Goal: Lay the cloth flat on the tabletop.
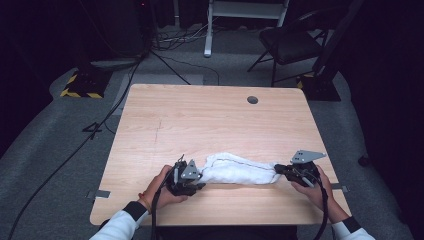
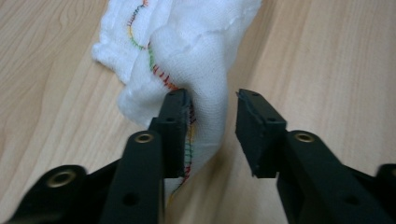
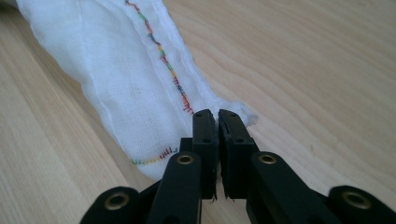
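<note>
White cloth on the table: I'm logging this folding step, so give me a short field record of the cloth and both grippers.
cloth: white cloth with multicoloured stitching, bunched in a long strip
surface: wooden table
left gripper: left gripper open, cloth between the jaws against one pad, not pinched
right gripper: right gripper shut on the cloth's other end
stretch: the cloth spans between the two grippers, resting on the table

A light wooden desk (image 1: 200, 115) with visible grain is seen from above, a small round hole (image 1: 252, 100) set near its far right edge. A white cloth (image 1: 240, 170) with a multicoloured stitched hem is laid bunched and stretched lengthwise across the near part of the desk.
</note>
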Motion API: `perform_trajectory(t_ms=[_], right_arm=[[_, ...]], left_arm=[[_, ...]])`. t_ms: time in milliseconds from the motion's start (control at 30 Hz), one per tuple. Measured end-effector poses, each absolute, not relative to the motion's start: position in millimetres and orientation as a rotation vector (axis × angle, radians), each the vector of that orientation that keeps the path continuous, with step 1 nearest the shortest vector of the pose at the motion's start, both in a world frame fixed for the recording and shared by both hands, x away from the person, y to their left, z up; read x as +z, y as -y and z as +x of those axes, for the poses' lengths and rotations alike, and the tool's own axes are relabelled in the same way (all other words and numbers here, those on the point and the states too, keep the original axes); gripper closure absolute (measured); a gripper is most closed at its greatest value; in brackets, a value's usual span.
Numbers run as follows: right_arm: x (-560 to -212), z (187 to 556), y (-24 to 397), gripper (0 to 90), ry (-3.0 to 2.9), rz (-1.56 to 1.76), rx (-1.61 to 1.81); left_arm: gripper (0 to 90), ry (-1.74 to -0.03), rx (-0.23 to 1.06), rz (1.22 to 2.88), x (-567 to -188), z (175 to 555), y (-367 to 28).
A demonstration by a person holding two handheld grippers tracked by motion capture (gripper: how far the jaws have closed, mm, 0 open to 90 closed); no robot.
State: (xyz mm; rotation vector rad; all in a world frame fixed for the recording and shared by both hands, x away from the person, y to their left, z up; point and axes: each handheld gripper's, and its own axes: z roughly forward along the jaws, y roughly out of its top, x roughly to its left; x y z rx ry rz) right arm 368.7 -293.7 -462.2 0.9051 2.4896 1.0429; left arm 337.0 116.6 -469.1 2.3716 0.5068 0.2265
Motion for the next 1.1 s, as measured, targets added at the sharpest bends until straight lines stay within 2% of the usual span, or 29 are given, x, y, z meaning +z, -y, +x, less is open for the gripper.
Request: perform_trajectory(t_ms=[33, 67, 167, 233, 333, 467, 633, 667, 733, 767, 1000, 1100], right_arm=[[-462, 369, 294, 85.2, -2.49, 0.905, 1.043], [-464, 368, 295, 85.1, -2.497, 0.902, 1.033], [-467, 367, 299, 83.6, -2.496, 0.922, 1.008], [-467, 368, 300, 84.4, -2.485, 0.931, 1.005], [-467, 371, 301, 86.2, -2.46, 0.945, 0.997], [-467, 373, 301, 86.4, -2.446, 0.955, 1.002], [-468, 374, 300, 83.3, -2.451, 0.952, 1.012], [-468, 374, 299, 78.3, -2.451, 0.945, 1.016], [-470, 374, 298, 74.0, -2.451, 0.954, 1.018], [-470, 374, 298, 74.0, -2.451, 0.954, 1.018], [-482, 379, 297, 58.2, -2.508, 0.986, 0.961], [-487, 382, 297, 55.1, -2.53, 1.017, 0.946]], left_arm=[[51.2, -0.507, 0.227, 2.372, -469, 337, -117], [51.2, -0.523, 0.216, 2.359, -467, 338, -119], [37.3, -0.572, 0.215, 2.301, -460, 344, -125], [29.4, -0.615, 0.264, 2.27, -449, 357, -128], [26.0, -0.663, 0.254, 2.185, -436, 377, -130], [25.6, -0.647, 0.25, 2.214, -434, 397, -115], [26.6, -0.641, 0.189, 2.315, -455, 427, -82], [27.3, -0.632, 0.205, 2.377, -464, 437, -73], [28.8, -0.641, 0.18, 2.38, -468, 441, -70], [28.8, -0.647, 0.154, 2.379, -472, 445, -67], [35.0, -0.658, 0.086, 2.412, -486, 451, -61], [36.8, -0.656, 0.098, 2.405, -486, 451, -62]])
